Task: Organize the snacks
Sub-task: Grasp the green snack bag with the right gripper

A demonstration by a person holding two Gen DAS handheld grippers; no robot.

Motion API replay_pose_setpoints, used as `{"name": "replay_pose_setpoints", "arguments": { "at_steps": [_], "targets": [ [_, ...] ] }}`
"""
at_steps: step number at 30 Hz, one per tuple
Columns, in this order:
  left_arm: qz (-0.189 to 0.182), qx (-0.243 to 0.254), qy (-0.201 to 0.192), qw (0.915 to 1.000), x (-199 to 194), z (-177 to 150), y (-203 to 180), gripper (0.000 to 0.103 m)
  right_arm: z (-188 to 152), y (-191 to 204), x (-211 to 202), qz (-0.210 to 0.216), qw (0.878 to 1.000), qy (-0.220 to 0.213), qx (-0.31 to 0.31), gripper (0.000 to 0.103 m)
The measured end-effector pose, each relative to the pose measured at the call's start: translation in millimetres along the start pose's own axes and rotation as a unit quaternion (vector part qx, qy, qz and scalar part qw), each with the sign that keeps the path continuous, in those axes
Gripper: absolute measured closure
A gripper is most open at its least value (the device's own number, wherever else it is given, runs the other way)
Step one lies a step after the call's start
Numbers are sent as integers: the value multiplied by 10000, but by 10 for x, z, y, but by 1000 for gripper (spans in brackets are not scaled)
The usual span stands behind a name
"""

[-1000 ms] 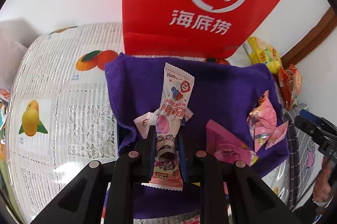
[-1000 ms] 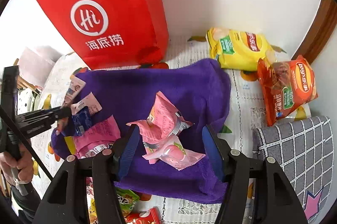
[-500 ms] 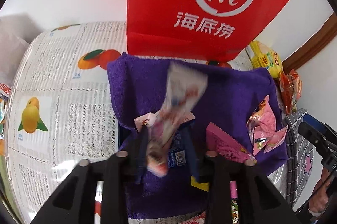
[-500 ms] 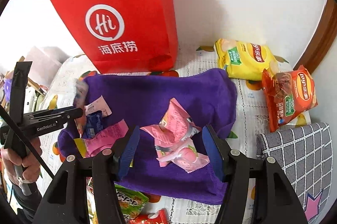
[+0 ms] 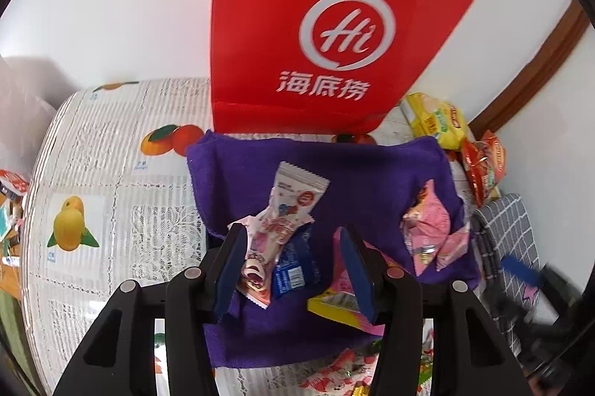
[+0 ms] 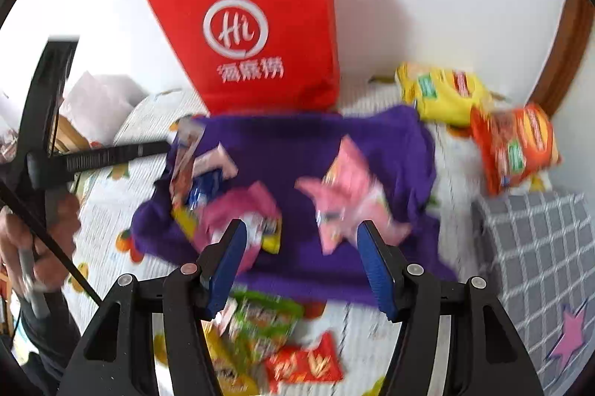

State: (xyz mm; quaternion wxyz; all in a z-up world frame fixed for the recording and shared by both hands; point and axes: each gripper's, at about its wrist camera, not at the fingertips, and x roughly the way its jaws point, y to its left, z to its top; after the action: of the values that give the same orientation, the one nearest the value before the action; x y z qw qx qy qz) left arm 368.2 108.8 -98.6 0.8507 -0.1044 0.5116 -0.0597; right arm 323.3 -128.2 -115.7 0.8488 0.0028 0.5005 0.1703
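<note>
Dropped white snack packet (image 5: 293, 206) partly hides blue packet (image 5: 293, 265).

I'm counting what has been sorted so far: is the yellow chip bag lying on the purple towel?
No, the yellow chip bag lies on the patterned tablecloth beyond the purple towel's far right corner.

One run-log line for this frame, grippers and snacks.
left gripper: opening, long white-pink snack packet released on purple cloth | right gripper: open, empty
</note>
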Motion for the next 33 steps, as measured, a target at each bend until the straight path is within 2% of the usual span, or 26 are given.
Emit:
{"name": "replay_pose_setpoints", "arguments": {
  "at_steps": [10, 16, 19, 21, 23, 25, 33],
  "targets": [
    [-194, 256, -199, 9993, -221, -60, -197, 51, -706, 243, 196, 309, 9990, 311, 62, 41],
    [-269, 425, -213, 9985, -275, -100, -304, 50, -768, 363, 486, -34, 9989, 464, -68, 41],
    [-282, 470, -243, 9982, -301, -105, -327, 50, -800, 430, 661, -266, 9968, 707, -248, 42],
    [-300, 463, -260, 9981, -321, -104, -321, 50, -829, 474, 746, -509, 9952, 736, -398, 54],
    [-297, 444, -292, 9981, -347, -103, -308, 50, -841, 496, 711, -573, 9958, 562, -450, 57],
    [-277, 434, -311, 9982, -363, -103, -303, 50, -842, 499, 576, -462, 9973, 378, -438, 58],
    [-196, 559, -289, 9978, -402, -162, -406, 50, -869, 354, -150, -394, 9987, -330, -44, 58]
  ]
}}
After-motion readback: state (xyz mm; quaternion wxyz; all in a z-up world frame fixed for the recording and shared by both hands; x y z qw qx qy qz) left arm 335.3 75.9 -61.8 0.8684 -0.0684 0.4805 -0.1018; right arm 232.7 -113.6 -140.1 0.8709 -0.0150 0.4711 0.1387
